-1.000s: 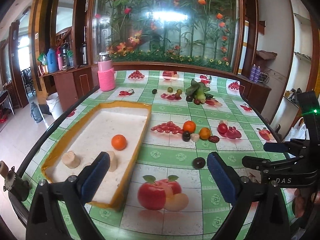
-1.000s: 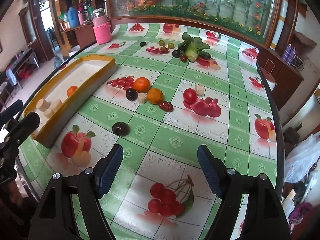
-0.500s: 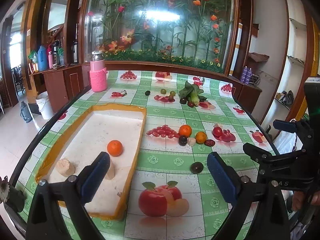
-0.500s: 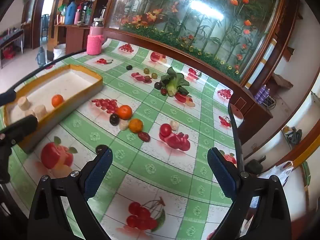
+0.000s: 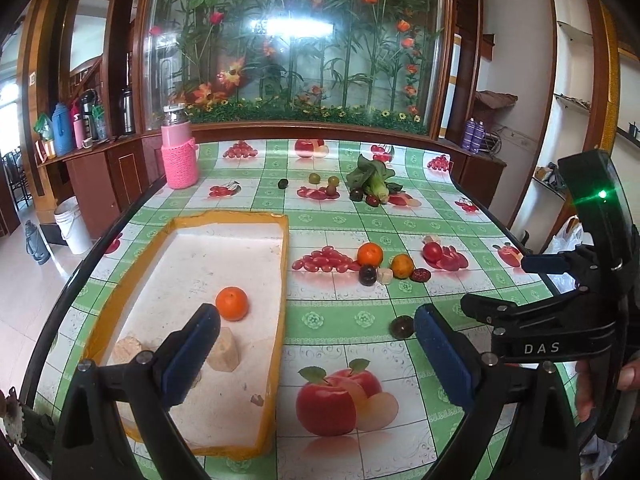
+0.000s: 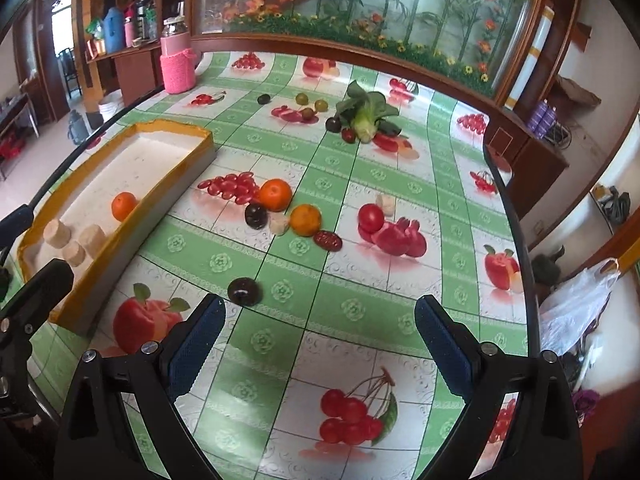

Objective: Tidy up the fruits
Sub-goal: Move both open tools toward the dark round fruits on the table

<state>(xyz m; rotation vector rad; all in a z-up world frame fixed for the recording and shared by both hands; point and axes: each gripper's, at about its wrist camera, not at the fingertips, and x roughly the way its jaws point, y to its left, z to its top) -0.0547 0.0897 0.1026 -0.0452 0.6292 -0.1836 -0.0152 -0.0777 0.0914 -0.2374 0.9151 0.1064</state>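
Observation:
A yellow-rimmed white tray lies at the table's left and holds one orange and pale chunks. Loose on the cloth are two oranges, a red tomato, dark plums and a dark red date. My left gripper is open and empty above the tray's near right corner. My right gripper is open and empty above the table's near edge, the closest plum just beyond its left finger.
A leafy green vegetable with small dark and green fruits lies farther back. A pink knit-covered jar stands at the far left. The cloth has printed fruit pictures. The table's curved edge runs on the right.
Both grippers have shifted a little. The right wrist view tilted back down toward the table and sits closer to the near plum. Both stay open. No fruit moved.

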